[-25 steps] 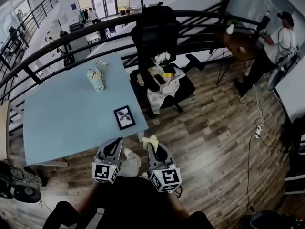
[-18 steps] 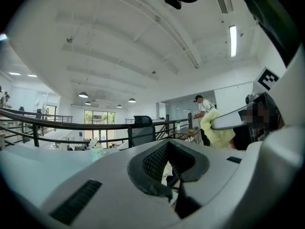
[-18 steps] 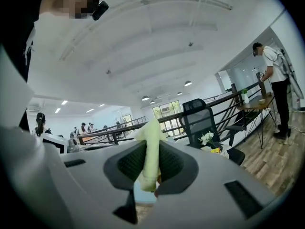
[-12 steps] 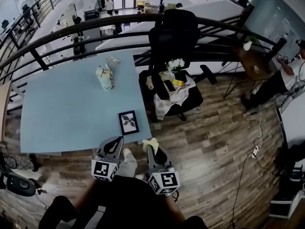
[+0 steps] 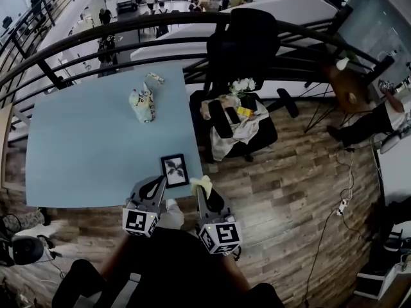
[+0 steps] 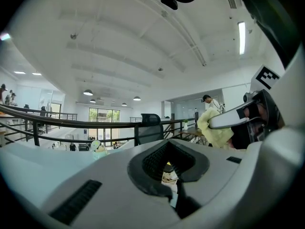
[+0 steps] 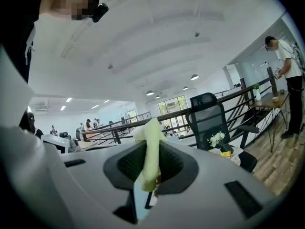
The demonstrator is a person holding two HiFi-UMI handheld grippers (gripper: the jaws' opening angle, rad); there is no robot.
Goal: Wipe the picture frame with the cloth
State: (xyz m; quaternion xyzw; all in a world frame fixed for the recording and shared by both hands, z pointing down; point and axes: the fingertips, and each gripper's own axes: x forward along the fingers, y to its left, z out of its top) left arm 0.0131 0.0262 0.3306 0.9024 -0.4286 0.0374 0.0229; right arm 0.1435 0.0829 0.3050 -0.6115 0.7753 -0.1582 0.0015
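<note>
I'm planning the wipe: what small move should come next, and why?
Probably lower the right gripper forward onto the picture frame: its jaws are shut on the yellow cloth, which is not yet touching the picture frame lying near the table edge. The left gripper is shut, empty.

Mezzanine office, seen from above.
A light blue table (image 5: 83,146) carries a patterned pouch (image 5: 142,104); beside it, on wood flooring (image 5: 289,185), a black office chair (image 5: 244,43) holds white flowers (image 5: 242,85) and pale fabric (image 5: 236,131), with a dark curved railing (image 5: 148,24) behind.
</note>
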